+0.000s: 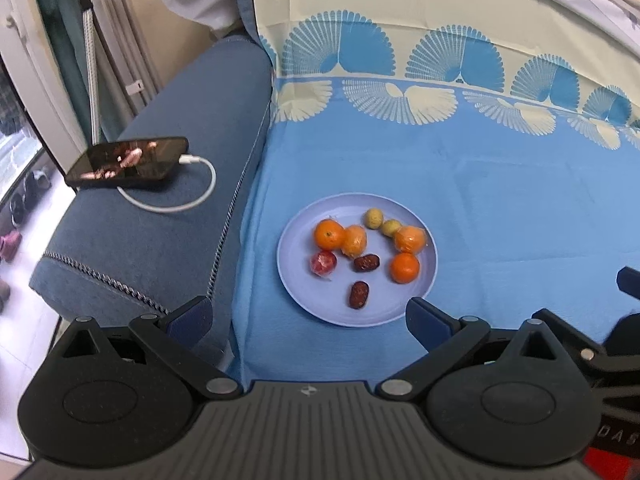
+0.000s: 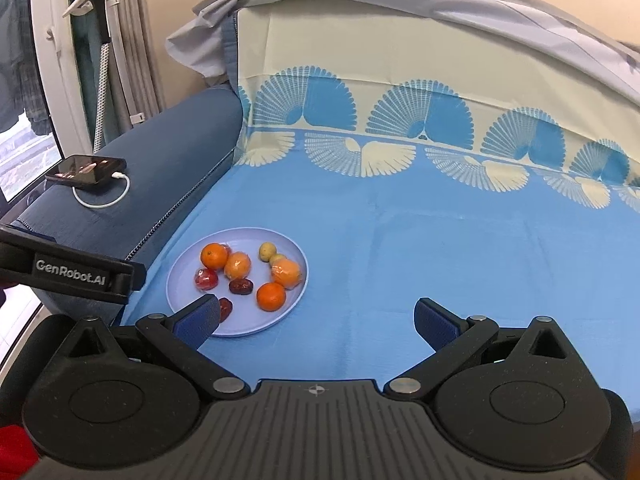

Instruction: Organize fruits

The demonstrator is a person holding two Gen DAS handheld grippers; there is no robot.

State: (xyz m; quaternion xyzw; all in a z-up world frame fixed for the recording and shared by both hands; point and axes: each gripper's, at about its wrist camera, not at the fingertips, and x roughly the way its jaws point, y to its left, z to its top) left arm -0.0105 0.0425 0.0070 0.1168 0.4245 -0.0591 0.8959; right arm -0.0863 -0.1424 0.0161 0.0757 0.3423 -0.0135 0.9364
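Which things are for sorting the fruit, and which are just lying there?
For the job:
plate
oranges
wrapped fruits
small yellow-green fruits
dark red dates

Just lying about:
phone
white cable
grey sheet

A pale lavender plate (image 1: pixel 427 280) carries bright orange mandarins (image 1: pixel 404 267), yellow-green small fruits (image 1: pixel 373 218), dark brown-red dates (image 1: pixel 359 295) and one red wrapped fruit (image 1: pixel 323 264). The cloth (image 1: pixel 500 208) beneath is sky blue with a cream band of blue and cream fan patterns. The sofa arm (image 1: pixel 160 216) is denim blue, bearing a black phone (image 1: pixel 128 162) with a white cable (image 1: pixel 176 204).
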